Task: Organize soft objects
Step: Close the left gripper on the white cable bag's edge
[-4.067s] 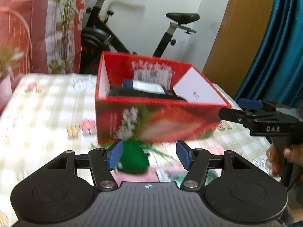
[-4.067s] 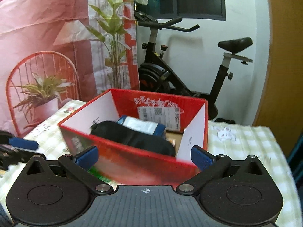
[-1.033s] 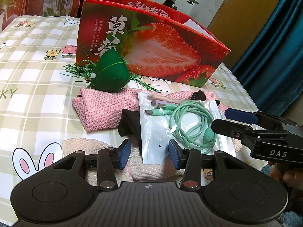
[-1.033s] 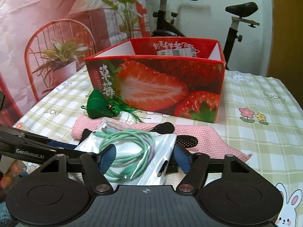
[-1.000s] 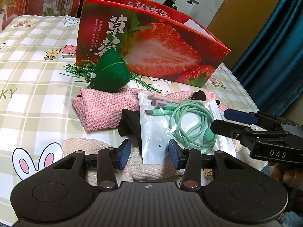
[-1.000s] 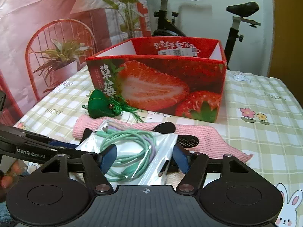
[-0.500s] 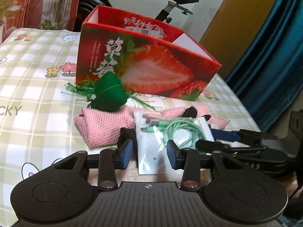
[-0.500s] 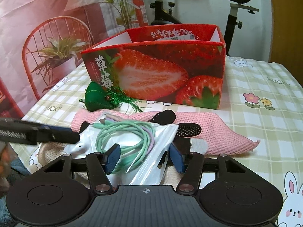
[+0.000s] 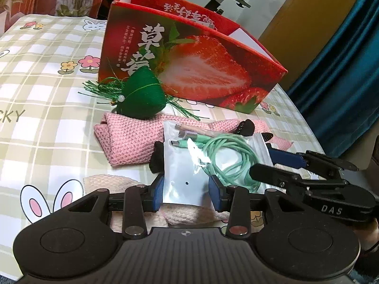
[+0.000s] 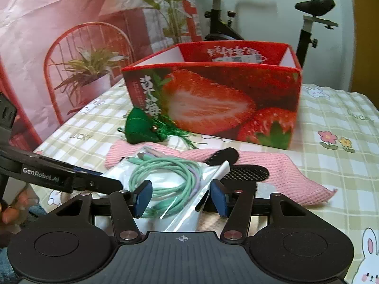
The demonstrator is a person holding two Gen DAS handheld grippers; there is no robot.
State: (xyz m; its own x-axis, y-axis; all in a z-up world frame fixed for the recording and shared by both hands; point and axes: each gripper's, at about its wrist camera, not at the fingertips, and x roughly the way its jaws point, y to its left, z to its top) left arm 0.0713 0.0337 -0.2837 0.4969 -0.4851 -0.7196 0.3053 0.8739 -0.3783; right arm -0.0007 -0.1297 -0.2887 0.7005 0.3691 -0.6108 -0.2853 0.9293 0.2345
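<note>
A clear bag (image 9: 182,165) (image 10: 165,182) holding a coiled mint-green cable (image 9: 232,156) lies on a pink knit cloth (image 9: 128,139) (image 10: 284,168) and a black fabric piece (image 9: 246,127) (image 10: 246,172). My left gripper (image 9: 187,193) (image 10: 109,178) has both pads against the side edges of the bag's near end. My right gripper (image 10: 180,197) (image 9: 261,161) straddles the bag's other end. Its jaws are closing, with a small gap left at the right pad. A green tasselled sachet (image 9: 142,97) (image 10: 139,127) rests by the red strawberry box (image 9: 201,56) (image 10: 213,99).
A beige knit piece (image 9: 106,182) lies under the bag's near end on the checked tablecloth (image 9: 47,75). Behind the table stand an exercise bike (image 10: 315,4) and a red chair with a potted plant (image 10: 90,71). A blue curtain (image 9: 343,71) hangs at the right.
Both grippers came down from above the box to the pile. In the last second the right jaws narrowed around the bag, whose right edge has curled up. The left jaws narrowed slightly.
</note>
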